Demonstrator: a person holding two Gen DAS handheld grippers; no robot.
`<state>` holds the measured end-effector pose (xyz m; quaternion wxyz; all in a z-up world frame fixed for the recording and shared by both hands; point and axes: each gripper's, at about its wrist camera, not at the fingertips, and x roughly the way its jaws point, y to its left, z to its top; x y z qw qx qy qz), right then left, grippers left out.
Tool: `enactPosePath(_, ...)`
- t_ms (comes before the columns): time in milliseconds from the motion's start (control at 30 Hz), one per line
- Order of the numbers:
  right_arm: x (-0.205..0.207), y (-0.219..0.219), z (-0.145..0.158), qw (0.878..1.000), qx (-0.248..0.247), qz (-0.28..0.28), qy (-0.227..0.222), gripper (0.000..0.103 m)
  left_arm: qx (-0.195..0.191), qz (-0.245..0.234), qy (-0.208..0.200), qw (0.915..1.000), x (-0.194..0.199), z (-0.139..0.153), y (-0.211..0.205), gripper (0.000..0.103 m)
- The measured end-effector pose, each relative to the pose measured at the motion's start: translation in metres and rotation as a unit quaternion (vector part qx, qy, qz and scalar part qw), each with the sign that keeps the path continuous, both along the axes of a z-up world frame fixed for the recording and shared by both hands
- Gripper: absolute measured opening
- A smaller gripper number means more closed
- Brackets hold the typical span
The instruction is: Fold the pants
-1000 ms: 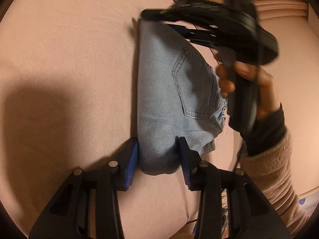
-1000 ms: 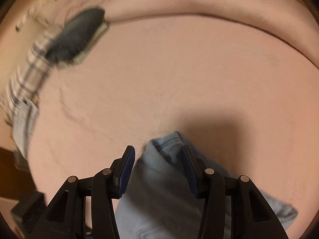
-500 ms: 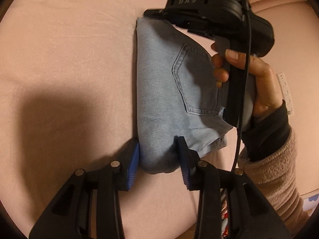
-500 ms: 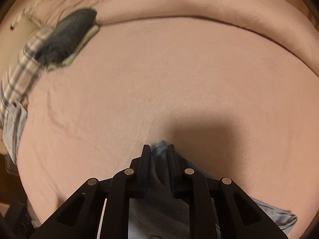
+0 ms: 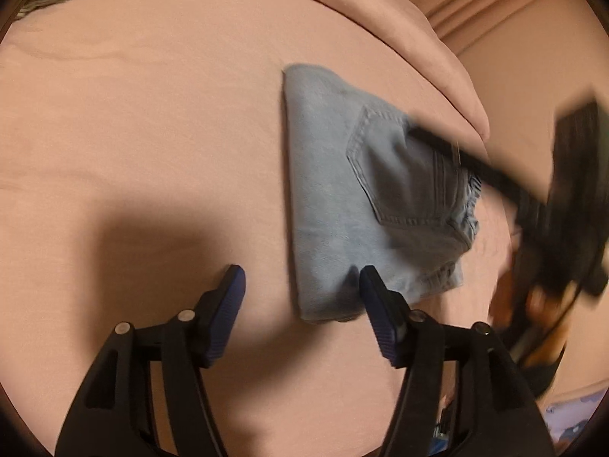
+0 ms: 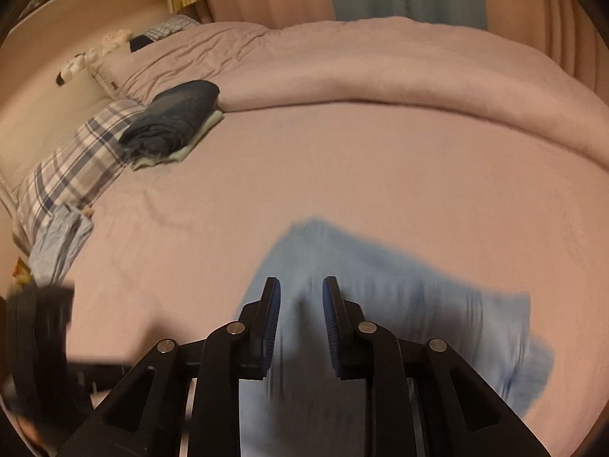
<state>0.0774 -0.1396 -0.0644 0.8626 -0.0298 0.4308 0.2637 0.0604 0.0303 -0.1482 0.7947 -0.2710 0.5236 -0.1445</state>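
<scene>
The light blue jeans (image 5: 361, 198) lie folded into a compact rectangle on the pink bedsheet (image 5: 152, 122), back pocket up. My left gripper (image 5: 300, 289) is open and empty, just short of the near end of the jeans; its right finger touches or overlaps their near edge. My right gripper (image 6: 298, 304) is above the jeans (image 6: 399, 285), its jaws a little apart with nothing between them. The right gripper also shows blurred at the right of the left wrist view (image 5: 563, 205).
A pink duvet (image 6: 380, 76) is bunched along the far side of the bed. A dark folded garment (image 6: 175, 114) lies on a plaid pillow (image 6: 76, 160) at the far left. The left gripper's body (image 6: 38, 342) shows blurred at the lower left.
Both grippers have let go of the jeans and pulled back. The left jaws have opened wide and shifted left. The right gripper has lifted away, fast and blurred.
</scene>
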Motion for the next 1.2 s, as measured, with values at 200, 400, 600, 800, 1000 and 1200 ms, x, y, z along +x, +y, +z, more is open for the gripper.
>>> enactPosePath(200,-0.046,0.017,-0.019,1.000,-0.004,0.026,0.011,0.024,0.021,0.039,-0.021,0.9988,0.004,0.021,0.017,0.065)
enactPosePath(400,-0.061,0.025,-0.040,0.999,-0.017,0.032,-0.002,0.025,0.039,0.047,-0.039,0.9974,0.018,0.032,0.012,0.065)
enactPosePath(600,-0.063,0.005,-0.032,0.999,0.037,0.023,0.014,0.025,0.043,0.038,-0.038,0.9976,0.030,0.028,-0.006,0.067)
enactPosePath(800,-0.060,-0.047,-0.006,0.996,0.040,-0.075,-0.037,0.033,0.066,0.001,-0.042,0.9969,0.029,0.027,-0.037,0.068)
enactPosePath(1000,-0.042,-0.081,-0.007,0.988,0.024,-0.145,-0.047,0.035,0.112,-0.037,-0.059,0.9912,0.029,0.026,-0.072,0.073)
enactPosePath(1200,-0.045,-0.068,-0.033,0.991,0.000,-0.128,-0.046,0.036,0.158,-0.049,-0.051,0.9849,0.034,0.014,-0.088,0.079)
